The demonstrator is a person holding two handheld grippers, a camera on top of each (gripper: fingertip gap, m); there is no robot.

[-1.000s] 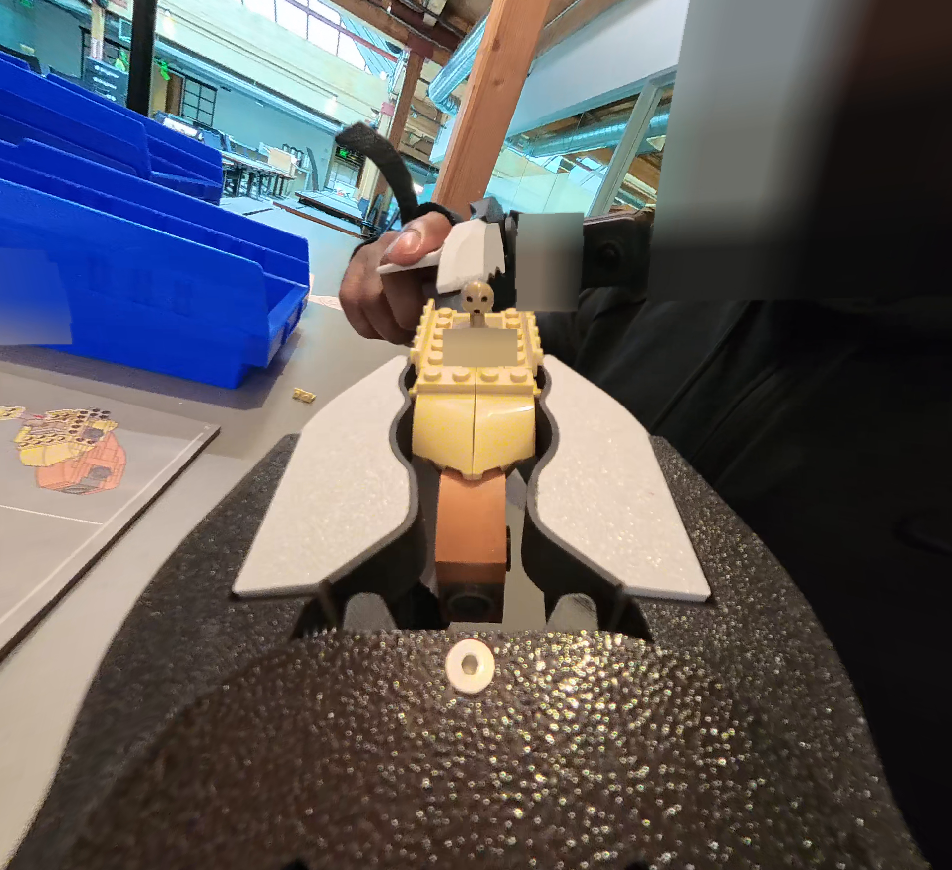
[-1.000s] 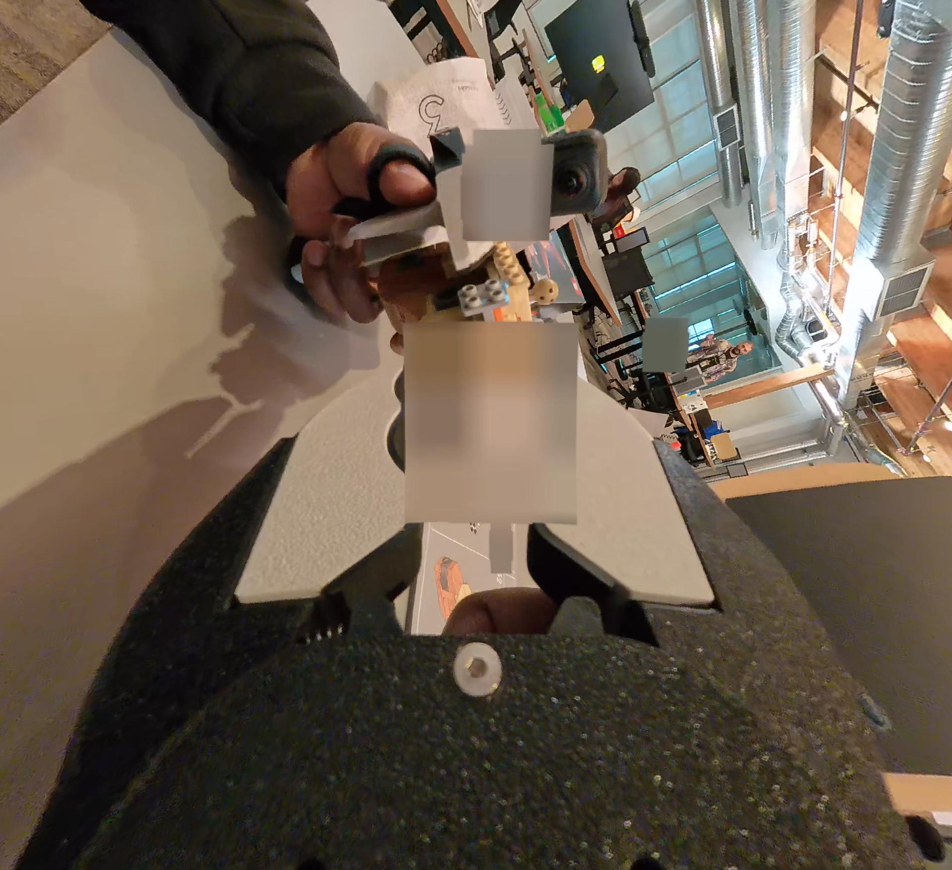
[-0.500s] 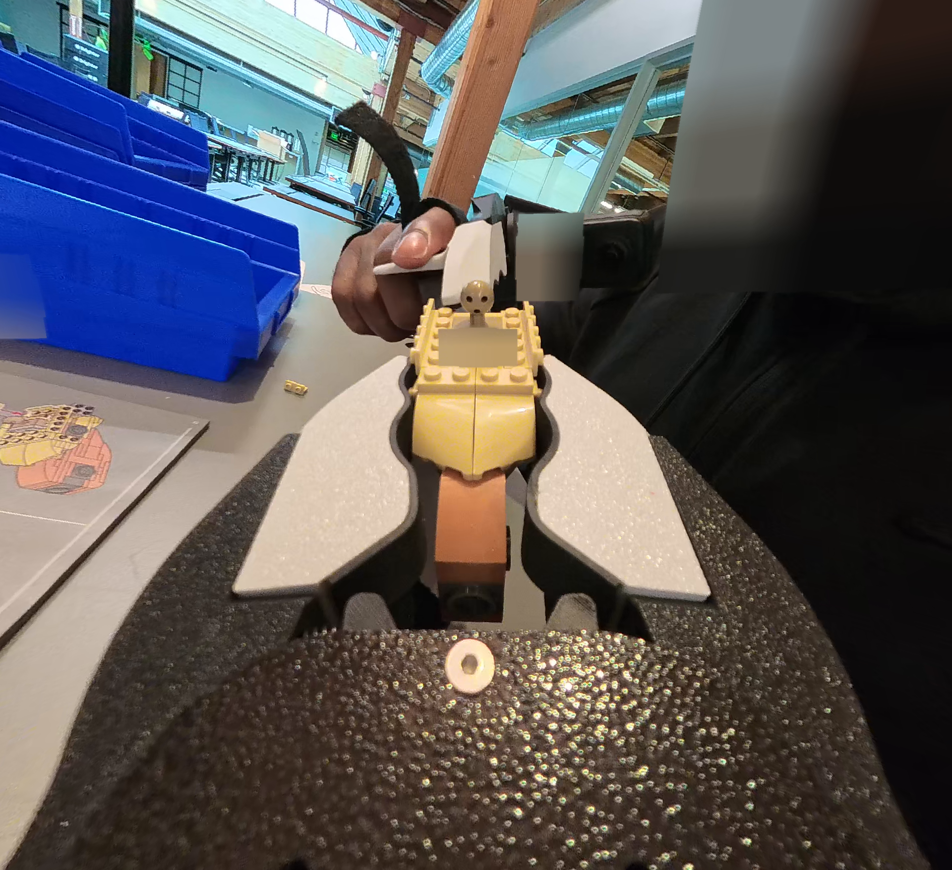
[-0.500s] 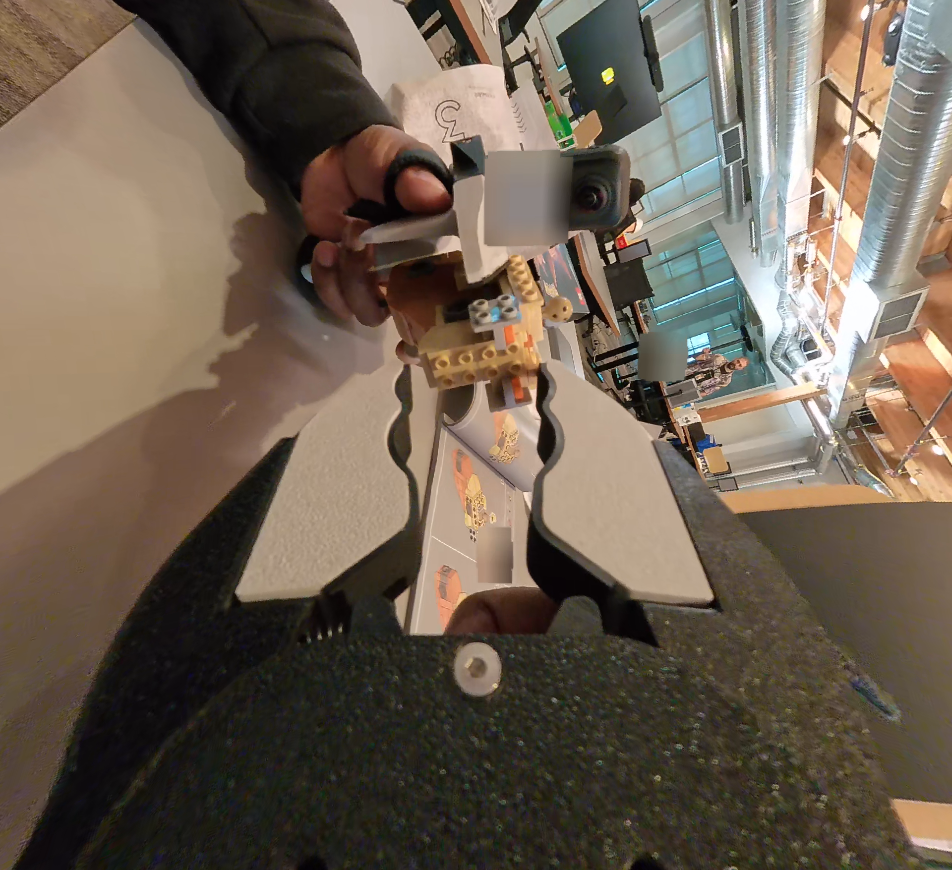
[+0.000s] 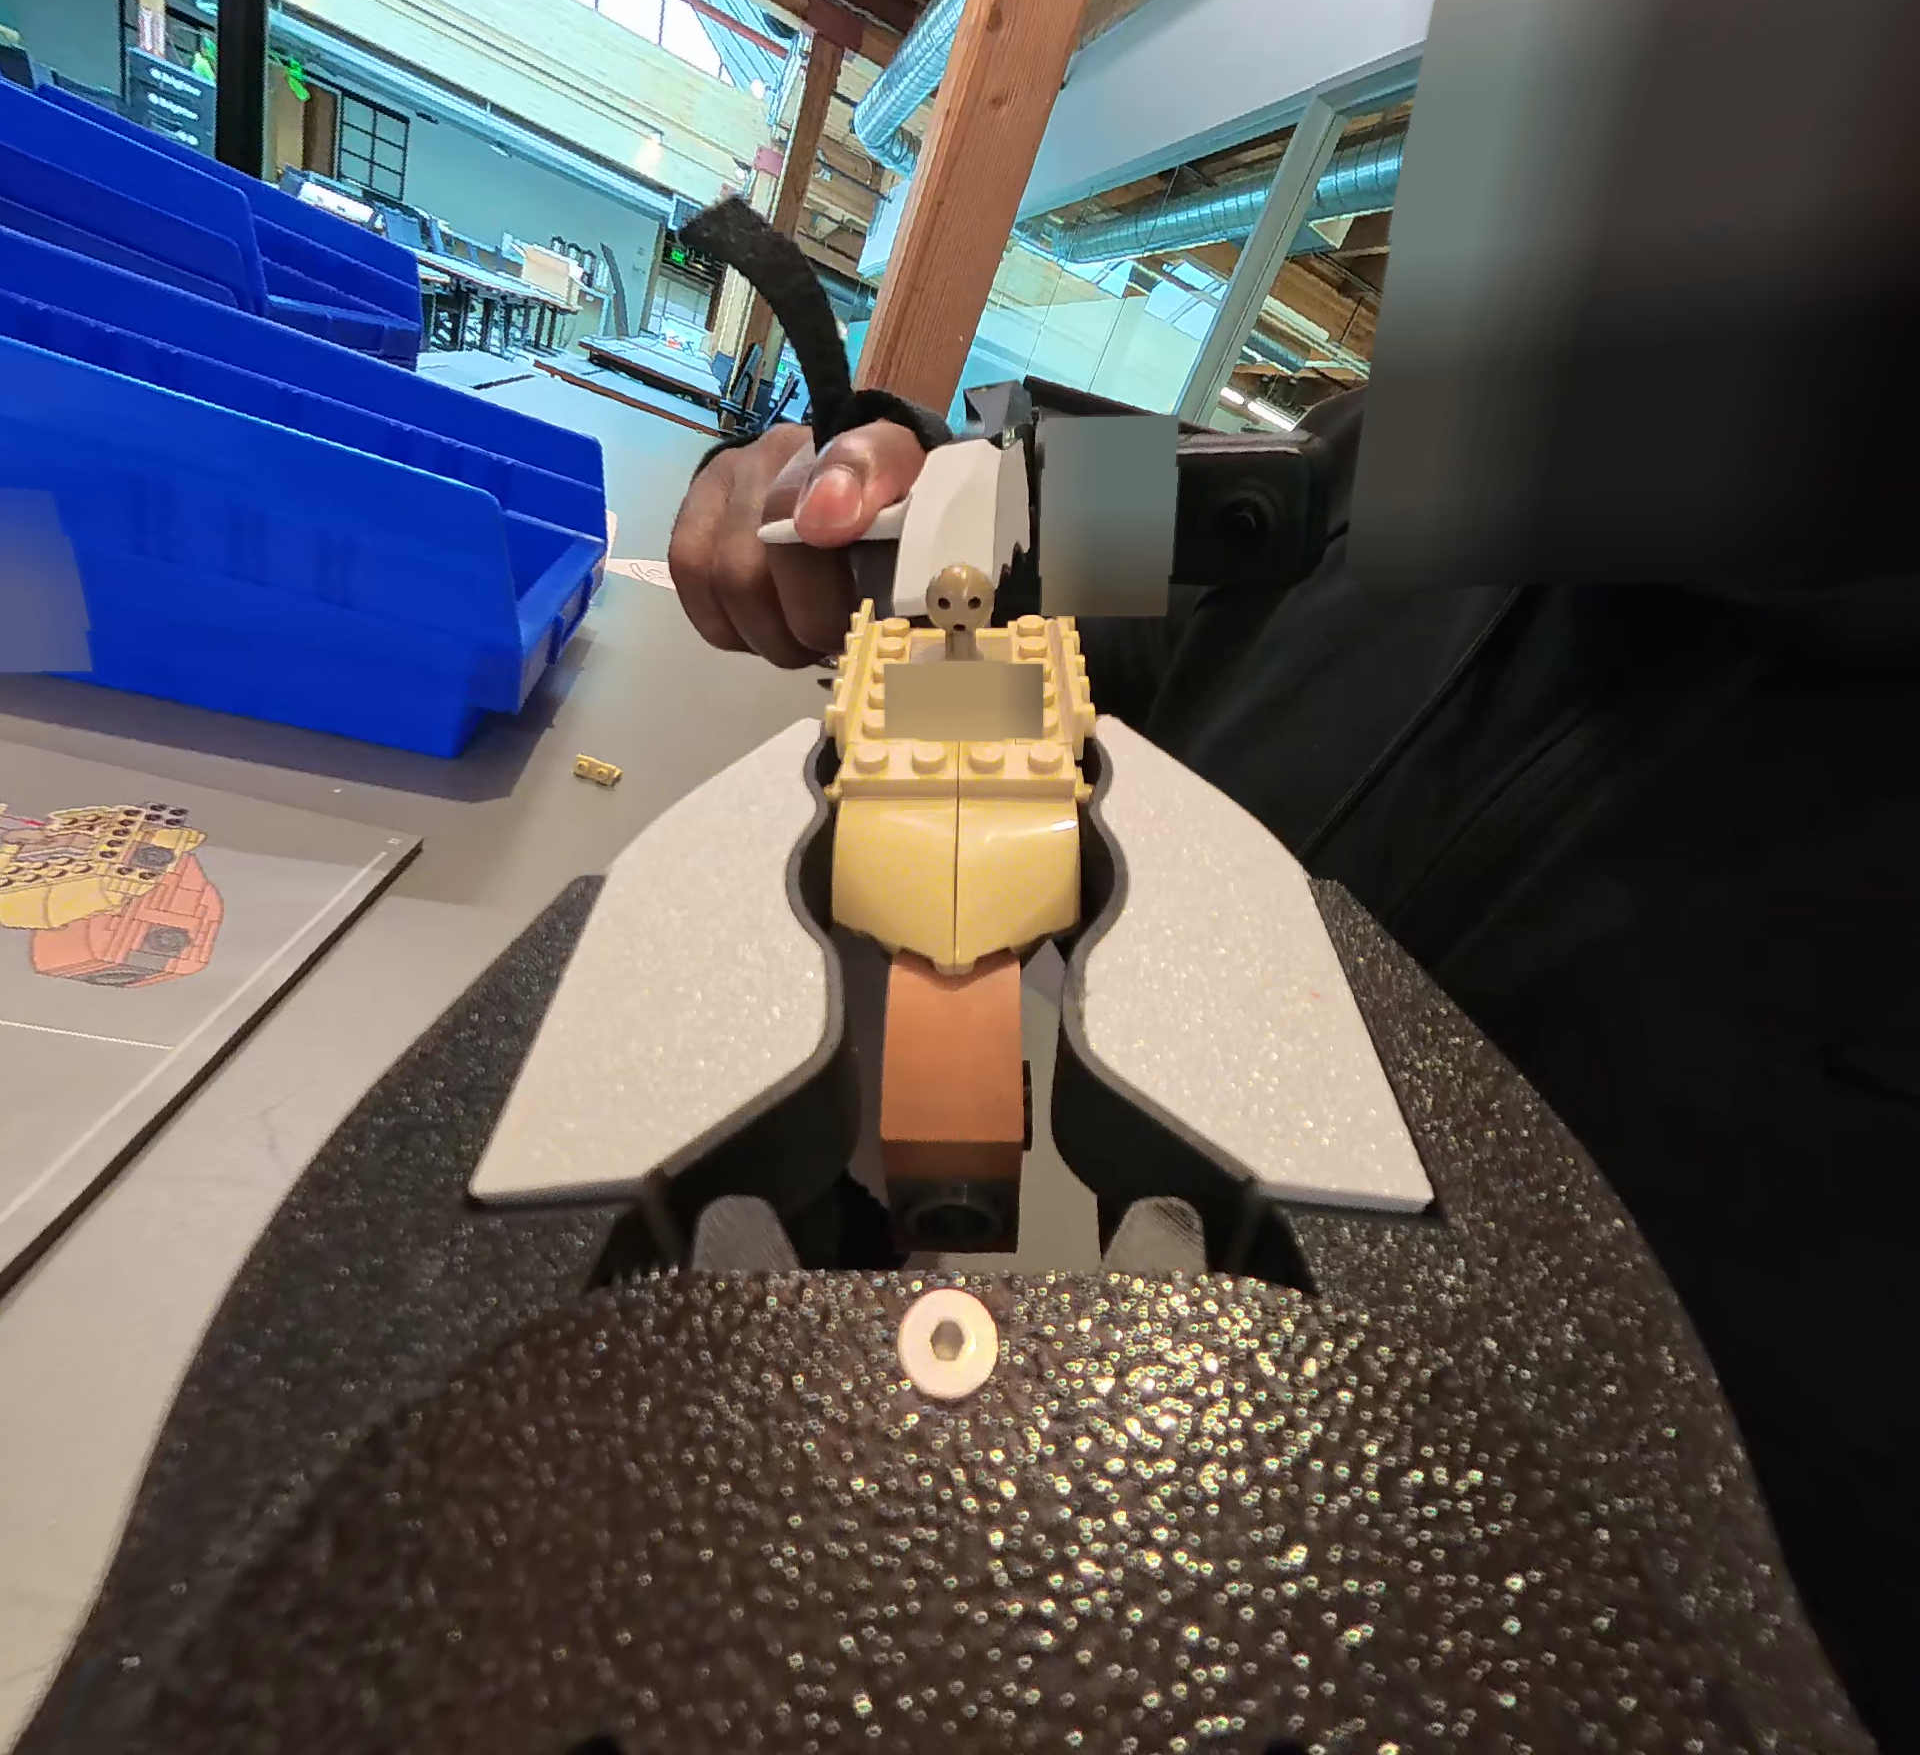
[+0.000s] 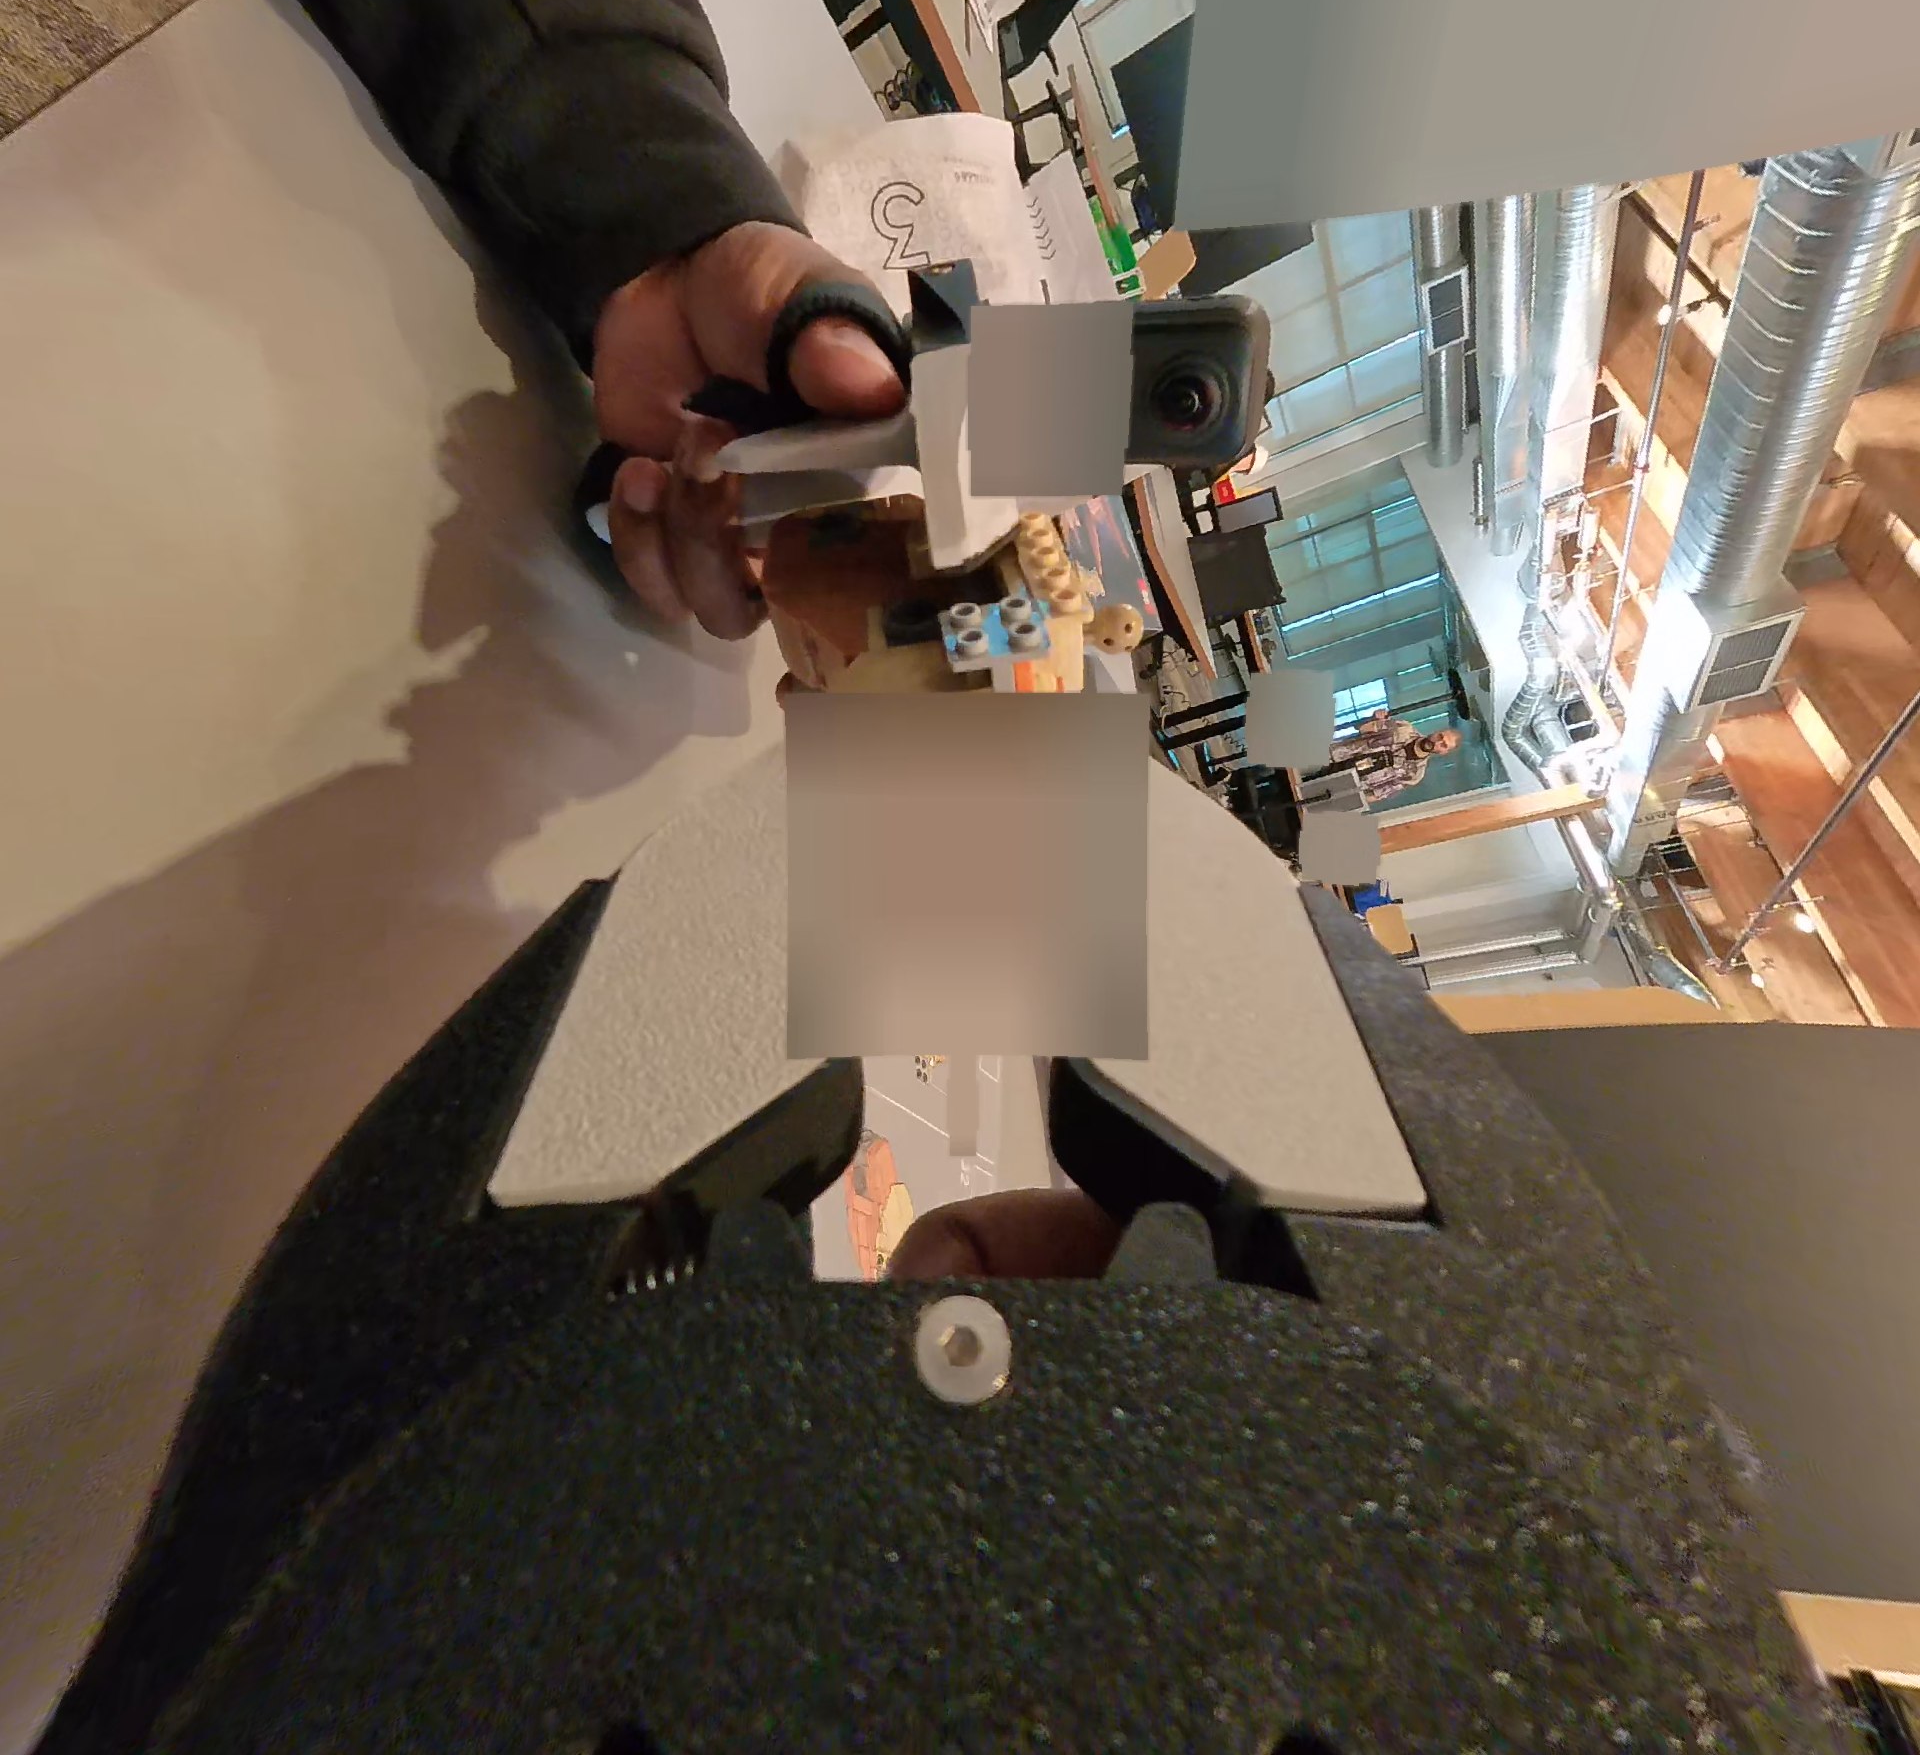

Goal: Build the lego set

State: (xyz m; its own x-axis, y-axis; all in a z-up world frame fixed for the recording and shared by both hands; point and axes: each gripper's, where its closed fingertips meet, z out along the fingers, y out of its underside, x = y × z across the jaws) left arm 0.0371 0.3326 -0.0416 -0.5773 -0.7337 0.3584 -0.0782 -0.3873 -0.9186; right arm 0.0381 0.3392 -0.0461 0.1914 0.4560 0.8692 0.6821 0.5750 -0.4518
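Tan model (image 5: 956, 832) is staying clamped in my left gripper (image 5: 956, 884); my right gripper (image 6: 966, 874) is nearing again, its grip possibly hidden by blur.

Tan studded lego model (image 5: 956, 812): pale yellow-tan plates and curved front, reddish-brown block at 6 o'clock, olive-tan ball head at 12. From the right wrist view, a grey-and-blue studded plate (image 6: 992, 630) on it. Left gripper (image 5: 956, 770): speckled light-grey fingers (image 5: 707, 957), black pebbled body. Blue plastic bins (image 5: 260, 510) at 9 o'clock. Grey instruction sheet (image 5: 156, 957), yellow-and-orange drawing. Black sleeve (image 6: 499, 22) at 11 o'clock.
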